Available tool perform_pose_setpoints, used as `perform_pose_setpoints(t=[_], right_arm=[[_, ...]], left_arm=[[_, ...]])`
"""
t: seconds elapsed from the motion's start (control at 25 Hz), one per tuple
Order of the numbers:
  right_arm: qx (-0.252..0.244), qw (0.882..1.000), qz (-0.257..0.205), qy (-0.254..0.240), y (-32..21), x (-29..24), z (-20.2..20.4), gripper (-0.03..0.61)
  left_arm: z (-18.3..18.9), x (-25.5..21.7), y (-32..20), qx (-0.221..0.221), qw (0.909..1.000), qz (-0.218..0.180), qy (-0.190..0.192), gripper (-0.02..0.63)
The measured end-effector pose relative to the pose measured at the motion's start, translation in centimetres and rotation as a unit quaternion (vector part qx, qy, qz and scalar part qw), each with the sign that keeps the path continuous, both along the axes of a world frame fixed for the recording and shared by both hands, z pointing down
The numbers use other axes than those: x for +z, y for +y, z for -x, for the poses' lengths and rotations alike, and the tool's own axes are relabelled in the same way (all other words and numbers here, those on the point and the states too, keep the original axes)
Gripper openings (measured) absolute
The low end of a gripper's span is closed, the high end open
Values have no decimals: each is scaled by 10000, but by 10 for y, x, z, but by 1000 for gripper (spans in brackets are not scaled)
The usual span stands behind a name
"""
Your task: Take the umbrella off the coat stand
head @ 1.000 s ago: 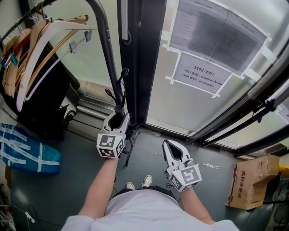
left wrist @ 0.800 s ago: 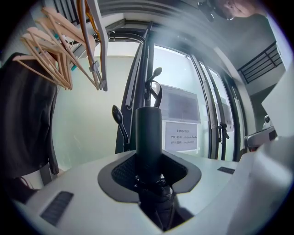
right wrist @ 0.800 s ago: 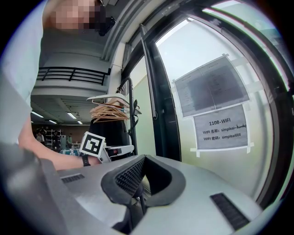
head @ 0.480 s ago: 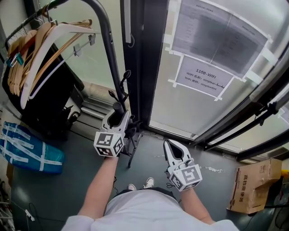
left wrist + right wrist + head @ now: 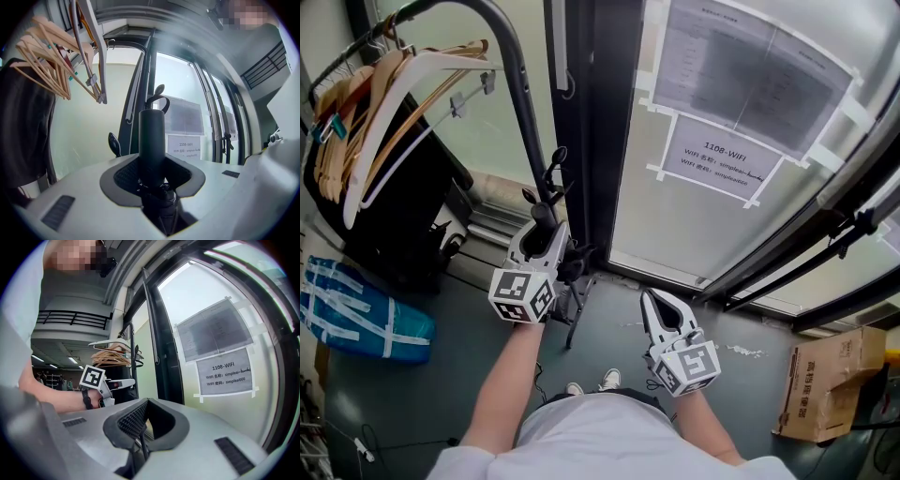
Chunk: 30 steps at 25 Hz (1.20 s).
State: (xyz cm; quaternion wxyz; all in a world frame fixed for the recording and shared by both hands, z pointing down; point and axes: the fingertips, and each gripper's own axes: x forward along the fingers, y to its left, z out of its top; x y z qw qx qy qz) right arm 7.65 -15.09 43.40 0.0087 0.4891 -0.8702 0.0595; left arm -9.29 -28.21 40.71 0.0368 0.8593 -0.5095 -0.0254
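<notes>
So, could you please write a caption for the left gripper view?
Left gripper closed on the black umbrella handle, with wooden hangers at upper left.

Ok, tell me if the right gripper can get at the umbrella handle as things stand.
Probably only partly: nothing stands between the right gripper and the umbrella handle, but the left gripper clamps it, leaving just its top bare.

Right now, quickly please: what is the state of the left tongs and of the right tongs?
Left tongs: closed on the black umbrella handle.
Right tongs: closed, holding nothing.
</notes>
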Motion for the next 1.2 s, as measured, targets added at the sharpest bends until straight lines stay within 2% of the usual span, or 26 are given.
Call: perform_pose_setpoints(t=[0.24,0.72,1.2], right_arm=[[11,10000,-6,-13,-2,1,-2,18],[-100,9999,-18,-34,-3,-2,-1,18],[-69,9999,-34,-65,1,0,-10,18]], left_arm=[[-1,-13,2,35,9999,-69,129,156],[3,-52,6,-21,9984,-457,335,156],[2,-77,7,-28,9969,-715,312,156]])
